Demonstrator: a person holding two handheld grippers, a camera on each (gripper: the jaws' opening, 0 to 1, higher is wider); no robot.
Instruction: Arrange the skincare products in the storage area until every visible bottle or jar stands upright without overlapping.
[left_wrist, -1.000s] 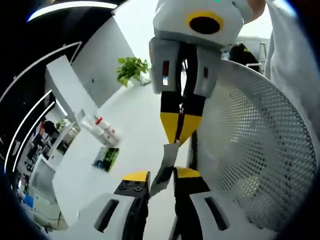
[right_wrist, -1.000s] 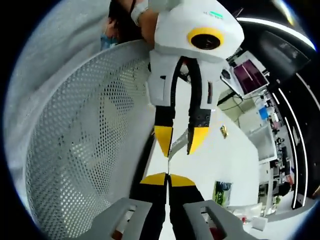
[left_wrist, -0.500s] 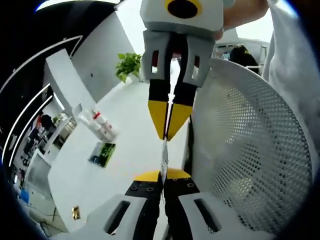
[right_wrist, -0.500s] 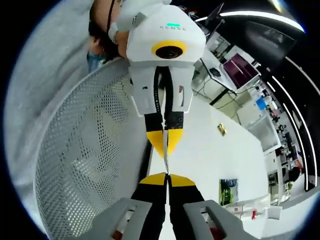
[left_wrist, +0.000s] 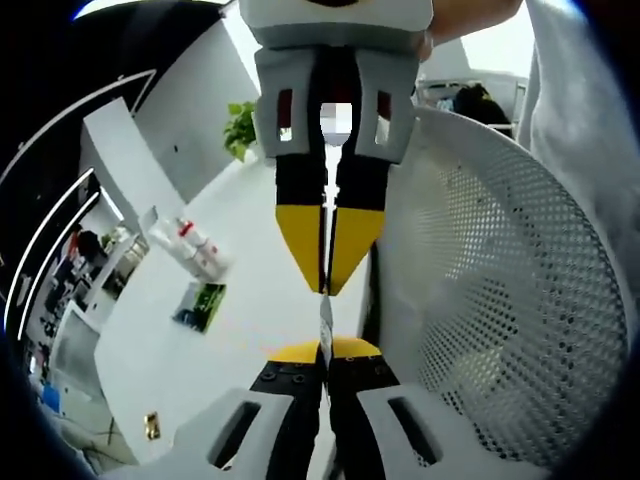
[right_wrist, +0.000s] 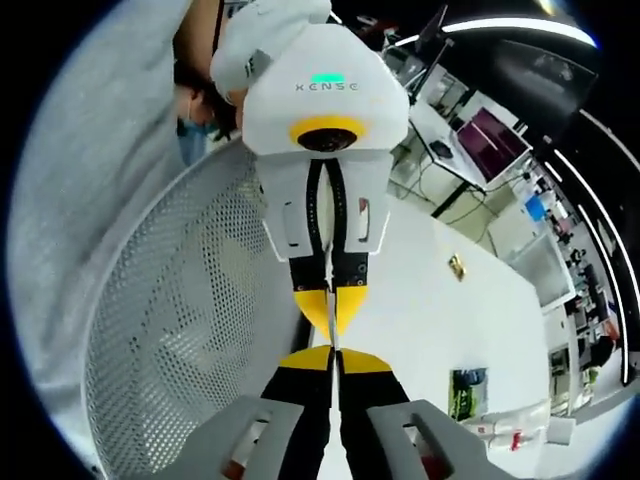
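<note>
- Left tool (left_wrist: 322, 352): jaws closed all but a sliver, pinching a thin flat piece (left_wrist: 325, 318) seen edge-on. It is too thin to identify.
- Right tool (left_wrist: 326, 282) comes down from the top of the left gripper view. Its yellow tips converge on the far edge of the same piece, tip to tip with the left tool.
- In the right gripper view the right tool's own jaws are likewise pressed together on the piece. The left tool hangs in from above with its tips closed on it, and a person's hand (right_wrist: 240, 70) grips its body.
- So both tools are clamped on one flat piece, held in the air above the surface (left_wrist: 260, 250) and just beside the mesh basket (left_wrist: 500, 300).
- The mesh basket is white and perforated. It sits on the right of the left gripper view and on the left of the right gripper view. I cannot tell what it holds.
- The bottles (left_wrist: 197, 246) have white bodies and red caps. They are grouped on the surface well apart from both tools. They look upright, but they are too small to be sure.
- A green packet (left_wrist: 201, 305) lies flat on the surface near the bottles.
- A small gold item (right_wrist: 457, 266) sits on the surface, apart from the rest.
- A potted plant (left_wrist: 240, 130) is at the far end of the surface.
- A grey sleeve (right_wrist: 90, 150) runs along the edge of the view.
- A monitor (right_wrist: 490, 130) is in the background.
</note>
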